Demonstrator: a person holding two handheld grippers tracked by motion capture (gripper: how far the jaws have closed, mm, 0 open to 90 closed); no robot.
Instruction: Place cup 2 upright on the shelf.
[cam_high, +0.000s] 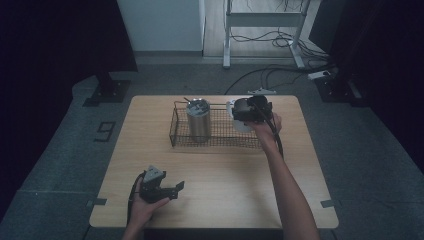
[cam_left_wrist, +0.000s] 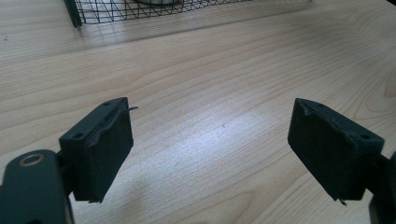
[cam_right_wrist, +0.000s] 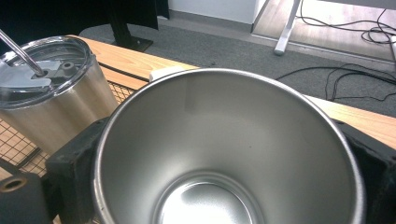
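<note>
Two grippers, two steel cups, one wire basket on a wooden table (cam_high: 215, 165).
Nearest, the left gripper (cam_high: 172, 190) rests on the table's near edge, jaws spread with nothing between them. Across the table, the right gripper (cam_right_wrist: 219, 154) clamps an open, shiny, empty steel cup (cam_right_wrist: 224, 144) above the wire basket (cam_high: 220, 135); a lidded tumbler (cam_high: 198, 120) with a straw stands upright inside.

steel cup (cam_right_wrist: 224, 154) — base cropped | wire basket (cam_left_wrist: 140, 9) — top cropped
</note>
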